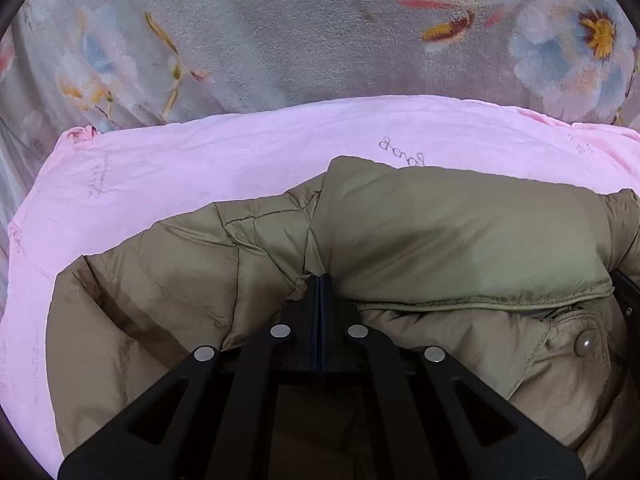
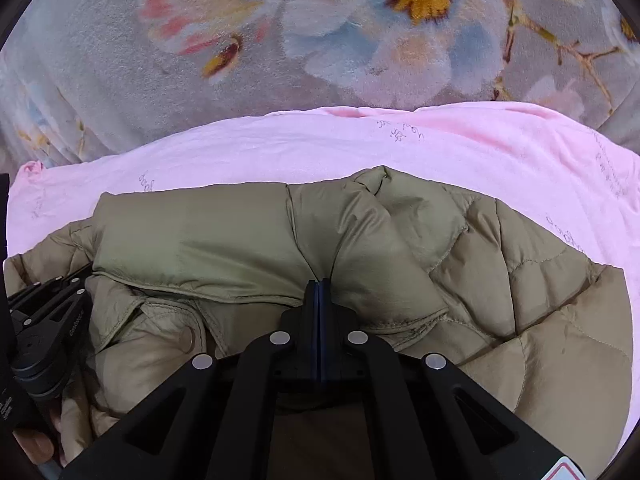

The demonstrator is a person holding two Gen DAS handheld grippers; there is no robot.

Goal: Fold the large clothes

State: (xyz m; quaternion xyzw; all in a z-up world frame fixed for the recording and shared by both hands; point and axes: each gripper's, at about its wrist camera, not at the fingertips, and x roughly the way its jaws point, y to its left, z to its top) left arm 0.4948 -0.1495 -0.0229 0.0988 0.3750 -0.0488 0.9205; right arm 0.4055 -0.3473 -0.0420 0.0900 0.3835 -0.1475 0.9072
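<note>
A tan quilted puffer jacket [image 1: 440, 236] lies on a pink sheet [image 1: 160, 168], its collar band across the top. My left gripper [image 1: 320, 280] is shut, its tips pinched on the jacket fabric at the collar's left end. In the right wrist view the same jacket [image 2: 240, 240] lies on the pink sheet [image 2: 440, 148], and my right gripper [image 2: 319, 284] is shut, pinched on the collar's right part. The left gripper's black body [image 2: 44, 328] shows at the left edge of the right view. A round snap button [image 1: 584, 343] sits below the collar.
A grey fleece blanket with large flower prints [image 1: 280, 32] lies beyond the pink sheet, also in the right wrist view [image 2: 360, 32]. The sheet's far edge runs just beyond the collar. A fingertip [image 2: 34, 446] shows at lower left.
</note>
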